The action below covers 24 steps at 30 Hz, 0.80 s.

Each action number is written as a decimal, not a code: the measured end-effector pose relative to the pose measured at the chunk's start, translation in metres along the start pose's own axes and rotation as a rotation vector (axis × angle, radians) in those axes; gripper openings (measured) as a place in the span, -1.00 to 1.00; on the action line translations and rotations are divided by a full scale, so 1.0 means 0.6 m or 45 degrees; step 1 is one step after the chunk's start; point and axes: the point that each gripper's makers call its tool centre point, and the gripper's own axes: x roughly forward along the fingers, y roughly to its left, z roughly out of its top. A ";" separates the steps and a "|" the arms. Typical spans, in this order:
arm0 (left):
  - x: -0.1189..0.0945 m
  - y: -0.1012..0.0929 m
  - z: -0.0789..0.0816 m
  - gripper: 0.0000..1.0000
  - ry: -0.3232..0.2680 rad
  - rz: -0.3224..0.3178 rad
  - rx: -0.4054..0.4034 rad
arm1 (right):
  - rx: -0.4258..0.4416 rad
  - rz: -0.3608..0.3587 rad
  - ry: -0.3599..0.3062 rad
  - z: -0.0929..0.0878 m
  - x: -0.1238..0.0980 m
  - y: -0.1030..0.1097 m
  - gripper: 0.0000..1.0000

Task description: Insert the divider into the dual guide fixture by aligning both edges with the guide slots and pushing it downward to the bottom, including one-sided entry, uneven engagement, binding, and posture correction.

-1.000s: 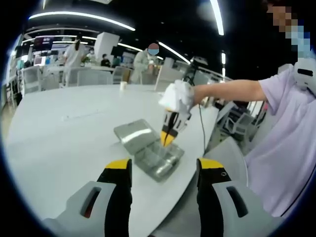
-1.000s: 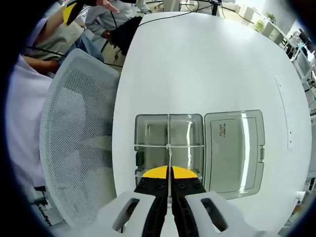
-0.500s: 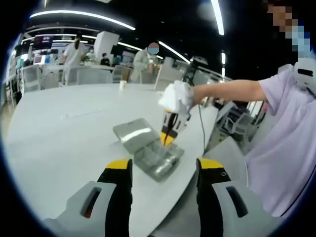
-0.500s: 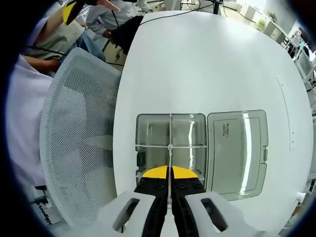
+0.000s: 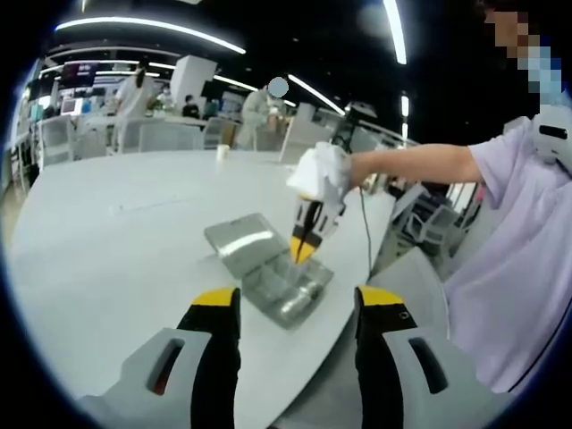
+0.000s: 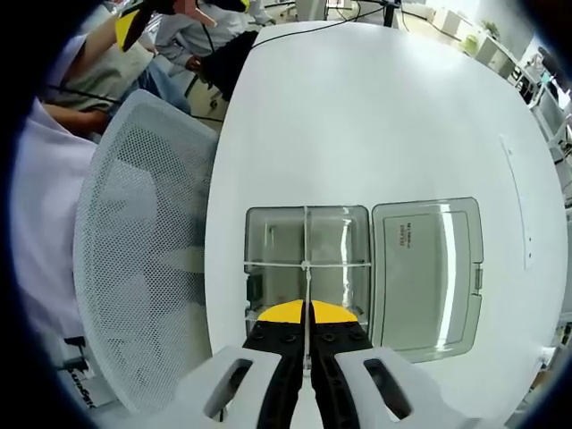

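1. My right tongs (image 6: 307,338) are closed on the top edge of the divider (image 6: 306,295), a thin clear plastic strip running straight ahead of the tips, so I can press it down along its slots.
2. Just ahead of those tips lies the box (image 6: 273,234), clear, rounded and glossy, with a cross strip making four cells; I judge the divider partly seated.
3. Its flat lid (image 6: 427,268) lies open to the tongs' right.
4. My left tongs (image 5: 293,315) wait open and empty, well back from the box (image 5: 284,288) on the smooth white table (image 5: 107,250).
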 end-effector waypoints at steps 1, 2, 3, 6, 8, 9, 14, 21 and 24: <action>0.000 0.001 0.000 -0.01 0.002 0.002 0.001 | 0.002 0.002 -0.001 0.000 0.000 0.000 -1.00; -0.001 0.001 0.000 -0.01 0.001 0.002 -0.001 | 0.004 0.012 -0.004 0.001 0.002 0.002 -1.00; -0.001 0.001 0.000 -0.01 -0.002 0.004 -0.001 | 0.005 0.014 -0.005 0.001 0.003 0.003 -1.00; -0.001 0.001 0.000 -0.02 -0.001 0.006 -0.005 | -0.007 0.012 -0.013 0.003 0.007 0.004 -1.00; -0.001 0.002 -0.002 -0.02 0.003 0.007 -0.005 | -0.009 0.011 -0.014 0.004 0.009 0.004 -1.00; -0.001 0.002 -0.002 -0.02 0.003 0.007 -0.006 | -0.011 0.012 -0.012 0.004 0.008 0.004 -1.00; 0.000 0.002 -0.004 -0.02 0.005 0.009 -0.011 | -0.004 0.012 -0.027 0.003 0.004 0.002 -1.00; 0.003 0.003 -0.003 -0.02 0.009 0.007 -0.014 | 0.013 0.015 -0.059 0.001 0.003 0.002 -1.00; 0.005 0.004 -0.002 -0.02 0.009 0.009 -0.016 | 0.026 0.013 -0.085 0.001 0.002 0.002 -1.00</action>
